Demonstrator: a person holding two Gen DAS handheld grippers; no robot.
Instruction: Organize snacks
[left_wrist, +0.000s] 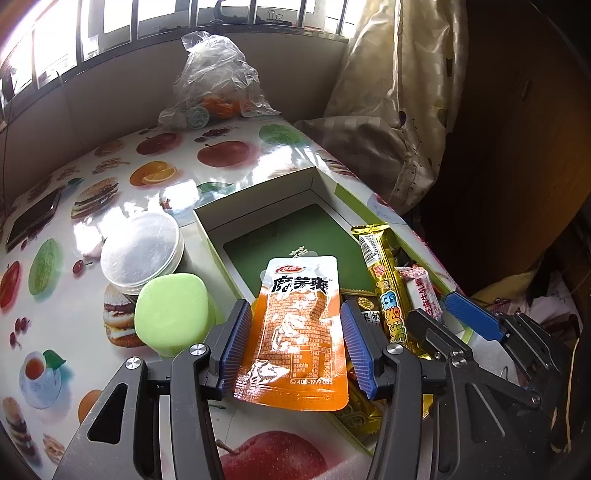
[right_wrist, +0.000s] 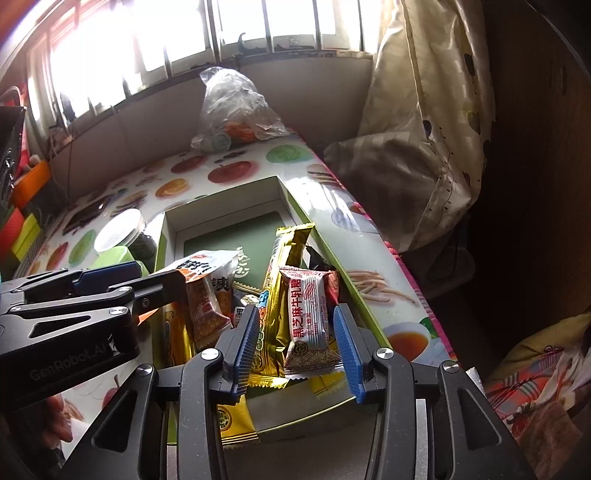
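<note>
My left gripper (left_wrist: 295, 339) is shut on an orange snack pouch (left_wrist: 295, 332) and holds it over the near end of the open green-and-white box (left_wrist: 258, 218). In the right wrist view the pouch (right_wrist: 199, 273) shows at the left gripper's tips, above other snacks. My right gripper (right_wrist: 295, 343) is open, its pads on either side of a white-and-red candy pack (right_wrist: 308, 314) and a gold wrapper bar (right_wrist: 273, 295) that lie in the box (right_wrist: 229, 199). The gold bar (left_wrist: 384, 280) and the right gripper (left_wrist: 436, 314) also show in the left wrist view.
A green lidded tub (left_wrist: 171, 314) and a clear round container (left_wrist: 142, 254) stand left of the box. A phone (left_wrist: 33, 221) lies at the far left. A plastic bag (left_wrist: 218, 85) sits by the wall. The table edge and a curtain (left_wrist: 406, 110) are on the right.
</note>
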